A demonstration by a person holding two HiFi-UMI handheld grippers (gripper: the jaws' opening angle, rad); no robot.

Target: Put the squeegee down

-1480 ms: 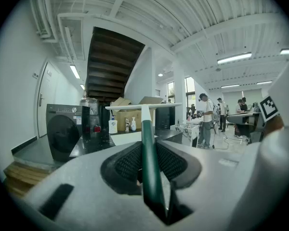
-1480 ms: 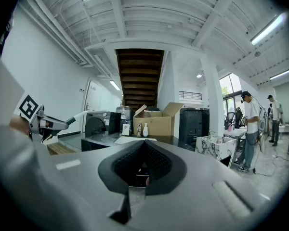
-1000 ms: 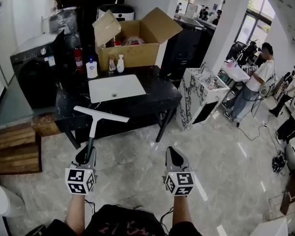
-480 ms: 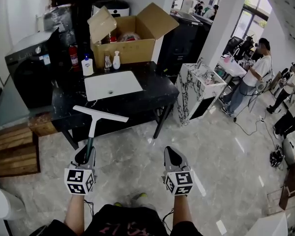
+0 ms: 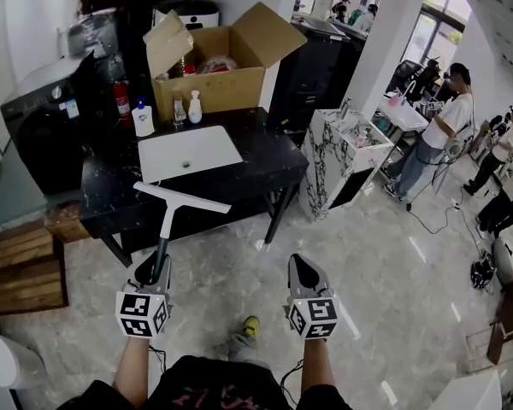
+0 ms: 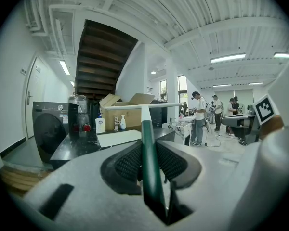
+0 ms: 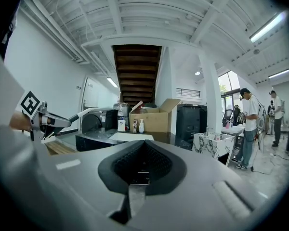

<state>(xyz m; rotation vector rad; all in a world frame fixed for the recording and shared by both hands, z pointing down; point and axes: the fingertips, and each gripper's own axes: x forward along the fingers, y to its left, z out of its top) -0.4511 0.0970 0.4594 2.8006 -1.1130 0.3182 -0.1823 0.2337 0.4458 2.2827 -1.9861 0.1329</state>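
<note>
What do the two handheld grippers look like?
The left gripper and right gripper match: grey-and-black wedge bodies, black ribbed fingers, and a white cube with black square markers on each. Thin black cables hang below. The forearms have no sleeves.

Ahead of the left claw (image 5: pixel 154 270) stands a black counter (image 5: pixel 265 165) with a white sink (image 5: pixel 205 148); beyond it, a pump bottle (image 5: pixel 142 120) and an open cardboard box (image 5: pixel 227 90). Ahead-right of the right claw (image 5: pixel 303 272), a marble cabinet (image 5: pixel 338 167), then a person (image 5: pixel 438 139) standing.

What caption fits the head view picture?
Left gripper holds a squeegee near the black table; right gripper shut, empty.
</note>
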